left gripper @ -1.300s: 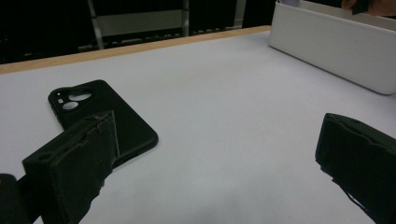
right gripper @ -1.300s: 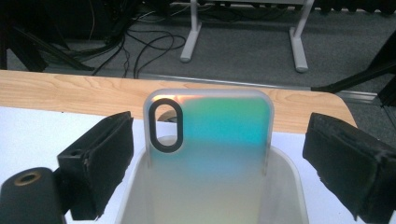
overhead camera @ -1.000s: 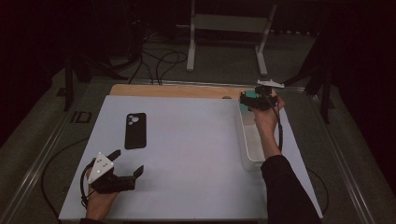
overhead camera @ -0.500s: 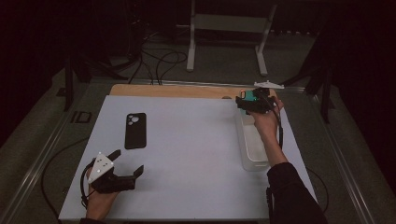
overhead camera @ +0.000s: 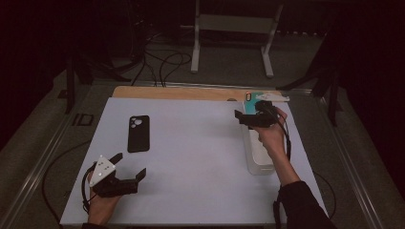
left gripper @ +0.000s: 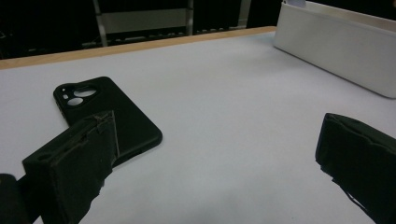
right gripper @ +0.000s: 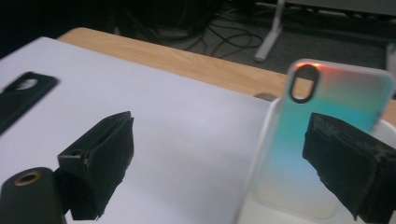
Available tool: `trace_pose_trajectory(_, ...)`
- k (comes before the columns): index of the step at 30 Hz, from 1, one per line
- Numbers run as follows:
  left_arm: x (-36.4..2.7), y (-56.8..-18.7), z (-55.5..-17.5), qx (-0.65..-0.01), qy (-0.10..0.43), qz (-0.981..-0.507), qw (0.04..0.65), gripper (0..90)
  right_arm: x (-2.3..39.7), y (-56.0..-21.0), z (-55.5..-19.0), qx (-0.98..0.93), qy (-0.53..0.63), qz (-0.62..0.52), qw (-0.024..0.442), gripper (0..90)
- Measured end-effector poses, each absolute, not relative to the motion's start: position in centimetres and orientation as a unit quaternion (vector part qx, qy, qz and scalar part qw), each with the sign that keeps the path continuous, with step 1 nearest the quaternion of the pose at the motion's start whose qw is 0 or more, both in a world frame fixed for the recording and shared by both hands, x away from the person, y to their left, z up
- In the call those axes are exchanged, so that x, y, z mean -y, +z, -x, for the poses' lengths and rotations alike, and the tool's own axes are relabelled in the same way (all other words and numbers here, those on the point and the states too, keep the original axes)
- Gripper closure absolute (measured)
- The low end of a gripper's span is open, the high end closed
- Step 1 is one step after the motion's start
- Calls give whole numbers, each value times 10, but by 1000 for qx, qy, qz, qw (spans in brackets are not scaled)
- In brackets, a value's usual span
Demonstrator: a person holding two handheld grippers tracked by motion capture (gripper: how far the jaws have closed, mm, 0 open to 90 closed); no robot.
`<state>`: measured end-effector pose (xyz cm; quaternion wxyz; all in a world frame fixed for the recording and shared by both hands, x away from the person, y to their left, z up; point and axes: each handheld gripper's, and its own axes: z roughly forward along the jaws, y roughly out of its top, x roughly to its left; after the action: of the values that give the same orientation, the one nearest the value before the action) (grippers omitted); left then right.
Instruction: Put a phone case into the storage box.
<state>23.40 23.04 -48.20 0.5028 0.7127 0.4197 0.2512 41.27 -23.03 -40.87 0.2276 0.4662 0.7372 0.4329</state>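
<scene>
Gaping wide, right gripper point(right gripper: 217, 163) fingers hover beside the teal case point(right gripper: 327, 135) (left gripper point(overhead camera: 125, 168) equally open, empty).

- The table point(overhead camera: 191, 157) carries a flat white surface that covers nearly all of its top.
- A bare wooden strip point(overhead camera: 181, 93) runs along the far edge, beyond the white surface; it also appears in the left gripper view point(left gripper: 140, 45) and the right gripper view point(right gripper: 187, 60).
- A black phone case point(overhead camera: 138, 133) lies flat on the white surface, left of centre, camera cut-out toward the far edge point(left gripper: 109, 116).
- A white rectangular bin point(overhead camera: 260, 160) stands on the white surface near the right edge, long side running front to back point(left gripper: 336, 51).
- A metal rail point(overhead camera: 43, 162) borders the left side of the table.
</scene>
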Motion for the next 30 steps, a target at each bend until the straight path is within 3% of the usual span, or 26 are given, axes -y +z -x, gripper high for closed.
trace_pose_trajectory(30, -234, -477, -239, -439, 255, -705, 495, 0, 237, -425, -291, -746, 490, -373, 255, 89)
